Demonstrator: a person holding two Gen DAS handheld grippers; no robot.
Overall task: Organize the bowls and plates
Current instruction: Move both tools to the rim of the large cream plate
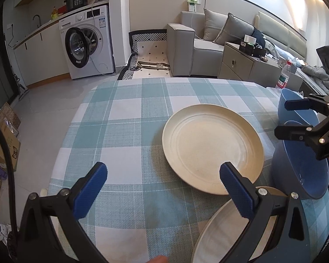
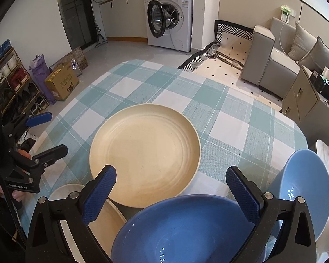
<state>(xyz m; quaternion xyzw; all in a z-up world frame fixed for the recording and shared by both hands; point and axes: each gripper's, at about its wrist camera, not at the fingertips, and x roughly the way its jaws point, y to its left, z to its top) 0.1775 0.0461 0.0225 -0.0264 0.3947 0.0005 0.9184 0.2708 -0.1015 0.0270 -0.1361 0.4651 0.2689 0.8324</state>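
I see four pieces on my checked tablecloth (image 2: 219, 100). A large cream plate (image 2: 144, 153), ridged inside its rim, lies flat near the cloth's middle. A second cream plate (image 2: 111, 217) lies flat toward the near edge, beside the first. A blue bowl (image 2: 182, 228) stands upright at the near edge; another blue bowl (image 2: 307, 188) stands tilted toward the right edge.

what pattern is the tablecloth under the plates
A teal, pale green and white check; the tablecloth shows best in the right wrist view.
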